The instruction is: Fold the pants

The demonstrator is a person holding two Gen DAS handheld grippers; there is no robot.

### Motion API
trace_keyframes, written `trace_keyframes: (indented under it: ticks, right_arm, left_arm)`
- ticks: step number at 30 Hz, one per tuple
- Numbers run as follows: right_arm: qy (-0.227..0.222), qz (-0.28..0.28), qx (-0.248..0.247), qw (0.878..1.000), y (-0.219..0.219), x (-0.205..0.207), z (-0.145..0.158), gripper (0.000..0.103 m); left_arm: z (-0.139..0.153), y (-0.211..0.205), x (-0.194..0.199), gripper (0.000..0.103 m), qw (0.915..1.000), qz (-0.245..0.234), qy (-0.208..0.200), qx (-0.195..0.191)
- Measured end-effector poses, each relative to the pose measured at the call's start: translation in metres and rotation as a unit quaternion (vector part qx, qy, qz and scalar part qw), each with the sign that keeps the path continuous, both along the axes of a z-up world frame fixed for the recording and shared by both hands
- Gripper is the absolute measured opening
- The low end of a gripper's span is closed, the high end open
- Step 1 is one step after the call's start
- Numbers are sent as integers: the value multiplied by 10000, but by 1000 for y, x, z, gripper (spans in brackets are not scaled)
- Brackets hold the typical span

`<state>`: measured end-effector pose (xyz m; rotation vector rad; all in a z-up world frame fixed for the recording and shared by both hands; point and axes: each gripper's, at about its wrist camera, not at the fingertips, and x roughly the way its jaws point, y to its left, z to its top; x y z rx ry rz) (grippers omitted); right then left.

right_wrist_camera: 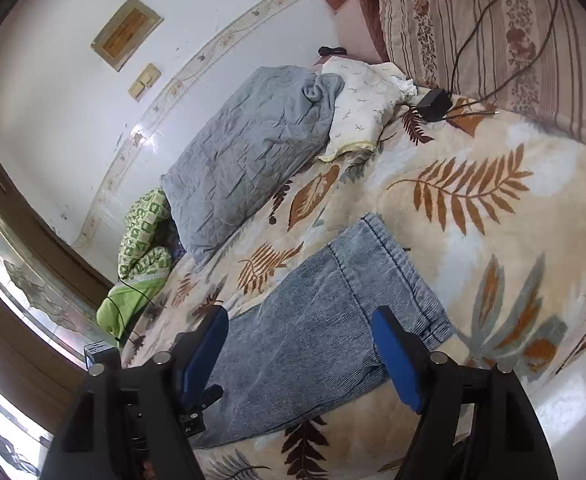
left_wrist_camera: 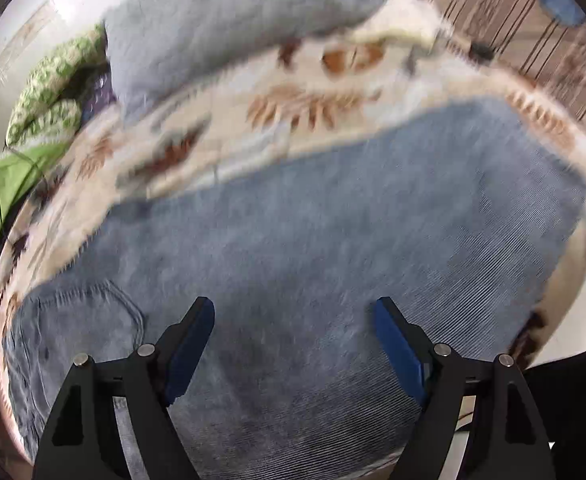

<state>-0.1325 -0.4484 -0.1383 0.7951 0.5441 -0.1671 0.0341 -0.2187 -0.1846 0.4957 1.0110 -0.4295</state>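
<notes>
Left wrist view: the left gripper point(left_wrist_camera: 294, 312) hovers released over the pants point(left_wrist_camera: 333, 240), which lie on the leaf-print blanket point(left_wrist_camera: 253, 116). The right gripper point(right_wrist_camera: 300, 322) is likewise spread, grasping nothing, above the pants' cuff end point(right_wrist_camera: 389, 276).

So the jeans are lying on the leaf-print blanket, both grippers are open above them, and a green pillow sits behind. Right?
Not quite: the pillow behind the jeans is grey-blue, as the right wrist view shows; only the bundle beside it is green. The rest stands: the jeans lie on the leaf-print blanket, with the left gripper and the right gripper open above them.
</notes>
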Motion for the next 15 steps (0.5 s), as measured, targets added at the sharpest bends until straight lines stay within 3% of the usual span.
trace_keyframes:
  ticks: [6, 11, 15]
  right_arm:
    - [239, 166, -10, 9996, 20, 14, -7, 79]
    - [294, 425, -51, 9986, 33, 28, -10, 79]
    - [396, 474, -2, 9981, 34, 51, -14, 79]
  left_arm:
    - [18, 8, 0, 82, 9995, 69, 19, -300]
    - [41, 28, 6, 82, 9975, 355, -363, -489]
    - [54, 47, 17, 82, 9930, 806, -757, -414]
